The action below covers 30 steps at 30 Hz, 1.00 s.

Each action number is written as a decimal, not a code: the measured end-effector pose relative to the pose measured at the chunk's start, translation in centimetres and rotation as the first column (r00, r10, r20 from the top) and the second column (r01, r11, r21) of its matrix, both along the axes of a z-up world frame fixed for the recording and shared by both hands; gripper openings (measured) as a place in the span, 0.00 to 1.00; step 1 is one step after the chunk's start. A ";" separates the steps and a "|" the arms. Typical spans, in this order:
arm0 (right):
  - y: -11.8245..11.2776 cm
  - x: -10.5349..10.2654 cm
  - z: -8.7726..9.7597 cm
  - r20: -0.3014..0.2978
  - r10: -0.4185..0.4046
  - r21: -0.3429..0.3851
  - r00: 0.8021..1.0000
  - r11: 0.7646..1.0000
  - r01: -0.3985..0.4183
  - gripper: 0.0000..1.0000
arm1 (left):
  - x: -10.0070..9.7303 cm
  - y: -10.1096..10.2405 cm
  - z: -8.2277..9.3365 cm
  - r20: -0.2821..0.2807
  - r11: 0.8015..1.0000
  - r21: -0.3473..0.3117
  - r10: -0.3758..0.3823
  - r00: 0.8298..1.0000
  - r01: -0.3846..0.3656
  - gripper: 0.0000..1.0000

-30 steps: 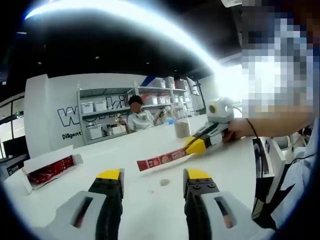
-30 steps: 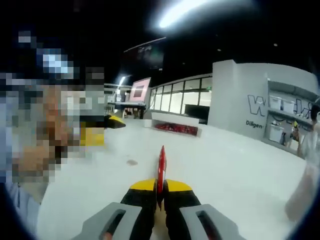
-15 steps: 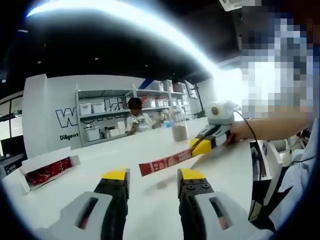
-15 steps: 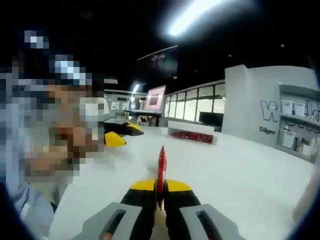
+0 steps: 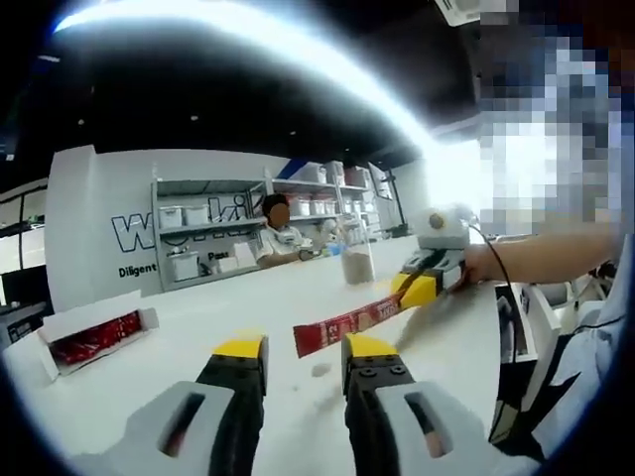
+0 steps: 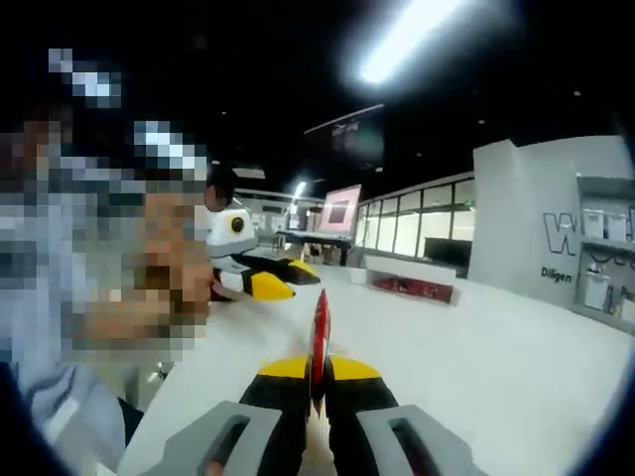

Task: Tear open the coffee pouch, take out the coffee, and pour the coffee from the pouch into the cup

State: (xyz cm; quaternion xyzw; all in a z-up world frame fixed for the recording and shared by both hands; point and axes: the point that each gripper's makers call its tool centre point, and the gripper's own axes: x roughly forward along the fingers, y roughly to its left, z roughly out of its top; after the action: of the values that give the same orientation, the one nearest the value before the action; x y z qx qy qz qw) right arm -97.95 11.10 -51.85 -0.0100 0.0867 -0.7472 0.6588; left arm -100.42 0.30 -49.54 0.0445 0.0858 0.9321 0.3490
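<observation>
The coffee pouch [image 5: 347, 325] is now raised off the surface [image 5: 179, 342] and brought nearer the left hand-held gripper [image 5: 303, 348], whose jaws are parted and empty. The pouch's far end is clenched by the right hand-held gripper [image 5: 422, 288]; its long axis runs from there toward the left jaws, the free end hanging just above them. The cup [image 5: 357, 260] stands far behind. In the right gripper view the pouch [image 6: 319, 332] is seen edge-on, so no tear notch can be made out

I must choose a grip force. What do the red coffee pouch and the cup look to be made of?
Coffee pouch: thin printed film, probably plastic or foil laminate; it stays flat and glossy in the right hand-held gripper. Cup: clear, likely plastic or glass; its contents show through.
</observation>
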 end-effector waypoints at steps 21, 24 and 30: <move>-0.1 2.4 1.6 -0.027 0.126 -0.093 0.992 0.987 -0.128 0.07 | 2.2 1.8 1.1 -0.063 0.989 0.031 -0.143 0.988 0.145 0.18; 0.0 2.0 1.7 -0.018 0.110 -0.097 0.994 0.989 -0.111 0.07 | 2.4 1.8 1.3 -0.074 0.988 0.039 -0.149 0.986 0.153 0.15; 0.2 1.3 1.4 0.003 0.078 -0.087 0.997 0.993 -0.077 0.09 | 2.6 1.9 1.6 -0.118 0.986 0.024 -0.160 0.980 0.164 0.10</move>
State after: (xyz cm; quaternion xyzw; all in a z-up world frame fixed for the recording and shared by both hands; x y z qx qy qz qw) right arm -96.68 11.26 -50.47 -0.0395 0.0518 -0.7242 0.6865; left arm -97.82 2.23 -47.91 0.1111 0.0864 0.8977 0.4175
